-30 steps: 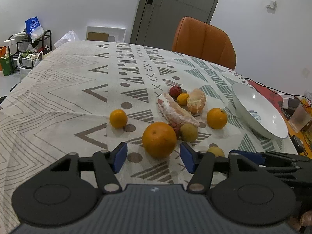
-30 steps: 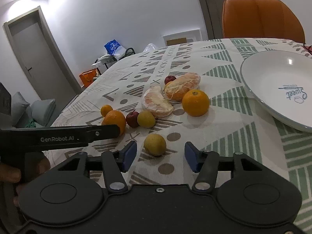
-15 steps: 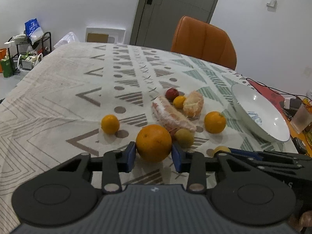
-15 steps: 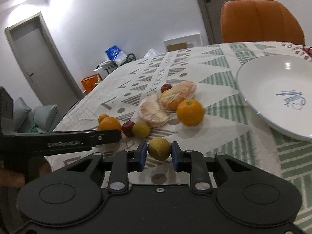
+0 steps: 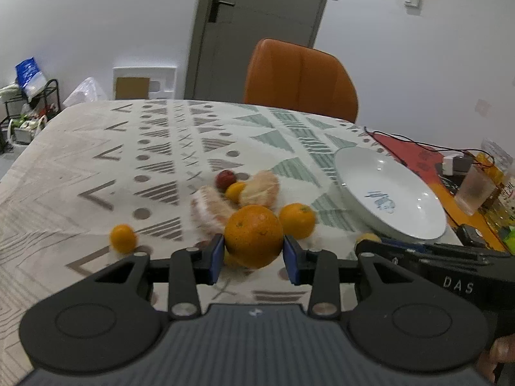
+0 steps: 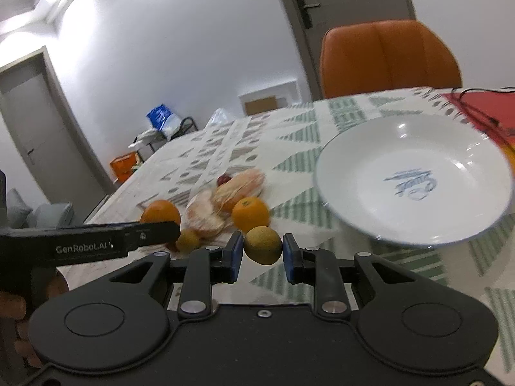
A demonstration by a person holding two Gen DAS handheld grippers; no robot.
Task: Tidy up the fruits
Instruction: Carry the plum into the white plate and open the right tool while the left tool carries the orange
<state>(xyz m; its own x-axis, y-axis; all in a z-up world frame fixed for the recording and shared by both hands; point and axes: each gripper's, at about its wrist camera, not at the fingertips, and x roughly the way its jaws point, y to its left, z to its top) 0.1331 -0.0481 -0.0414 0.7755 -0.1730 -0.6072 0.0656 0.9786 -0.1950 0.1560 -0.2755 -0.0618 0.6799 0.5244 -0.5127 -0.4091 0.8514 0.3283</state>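
Note:
My left gripper point(image 5: 253, 259) is shut on a large orange point(image 5: 253, 235), held above the patterned tablecloth. My right gripper point(image 6: 262, 254) is shut on a small yellow-green fruit point(image 6: 262, 244), also lifted. A white plate point(image 5: 389, 193) with blue lettering lies to the right, seen too as the white plate point(image 6: 415, 177) ahead of the right gripper. On the cloth remain a medium orange point(image 5: 296, 220), a small orange point(image 5: 123, 238), two peeled citrus pieces point(image 5: 210, 207), a red fruit point(image 5: 225, 177) and a tiny orange point(image 5: 235, 190).
An orange chair point(image 5: 301, 78) stands at the table's far side. Cables, a plastic cup point(image 5: 474, 189) and small items crowd the red mat at the right edge. A rack with bags point(image 5: 29, 103) stands left of the table. A hand point(image 6: 19, 315) holds the left gripper.
Both grippers went from open to shut on their fruit, then lifted. The large orange and the yellow-green fruit are now off the cloth and nearer the plate.

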